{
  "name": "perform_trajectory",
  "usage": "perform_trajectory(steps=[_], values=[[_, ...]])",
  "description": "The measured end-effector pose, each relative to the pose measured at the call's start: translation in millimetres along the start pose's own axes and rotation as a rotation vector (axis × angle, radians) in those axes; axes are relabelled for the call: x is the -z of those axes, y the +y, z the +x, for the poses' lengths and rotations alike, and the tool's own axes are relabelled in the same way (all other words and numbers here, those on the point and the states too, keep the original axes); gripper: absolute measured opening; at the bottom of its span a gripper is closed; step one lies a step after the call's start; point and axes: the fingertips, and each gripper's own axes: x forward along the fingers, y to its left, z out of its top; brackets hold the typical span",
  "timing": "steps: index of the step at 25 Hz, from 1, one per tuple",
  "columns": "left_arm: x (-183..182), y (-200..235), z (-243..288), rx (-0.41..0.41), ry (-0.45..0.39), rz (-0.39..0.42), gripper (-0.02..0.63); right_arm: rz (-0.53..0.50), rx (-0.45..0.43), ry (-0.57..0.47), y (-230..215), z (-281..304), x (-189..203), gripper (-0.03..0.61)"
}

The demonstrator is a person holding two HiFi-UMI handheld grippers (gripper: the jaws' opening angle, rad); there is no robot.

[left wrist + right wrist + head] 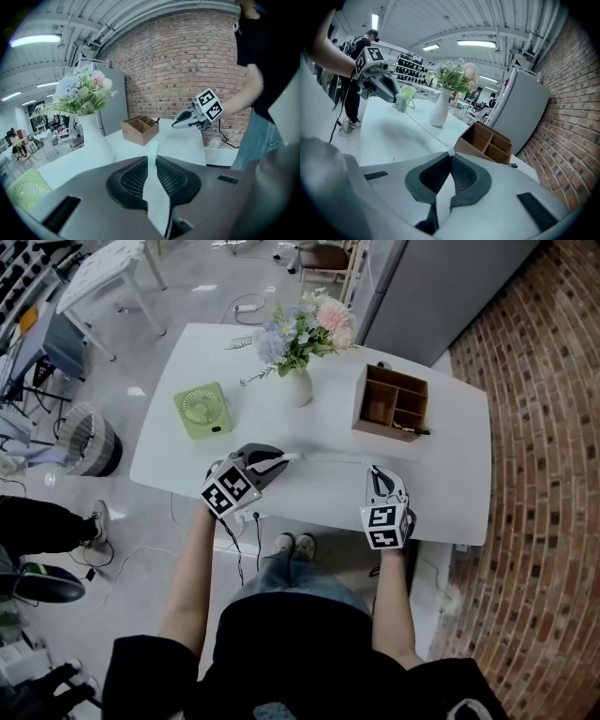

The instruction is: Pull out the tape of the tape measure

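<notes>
- Head view, left side: the left gripper (271, 465) hangs over the near edge of the white table (450, 456). Its jaws are drawn part-way in and clamp the tape measure case (153, 151), which shows edge-on and pale green between the pads in the left gripper view.
- Centre: the tape (328, 457) is drawn out as a thin pale line just above the tabletop. Its long axis runs left to right from one gripper to the other, passing on the near side of the vase (298, 388) and the wooden organiser (392, 401) and touching neither.
- Right side: the right gripper (379, 476) has its jaws pressed fully together on the tape's free end. The right gripper view shows the small end tab pinched at the tips and the strip leading away to the case in the far gripper.
- Reading of the coming move: the free end lies in the right hand and the case lies to its left. More tape should therefore come out by drawing the right gripper rightward along the tape's own line while the left holds the case steady. A pull off that axis could kink the strip or slip the tab.
</notes>
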Motion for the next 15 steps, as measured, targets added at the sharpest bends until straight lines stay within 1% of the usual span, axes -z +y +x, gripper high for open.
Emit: perform_trajectory(steps=[6,15], values=[[10,4,-6,-0.016,0.016,-0.018,0.071,0.039,0.070,0.046,-22,-9,21,0.002],[20,11,-16,-0.039,0.032,-0.026,0.071,0.050,0.145,0.060,-51,-20,38,0.002]])
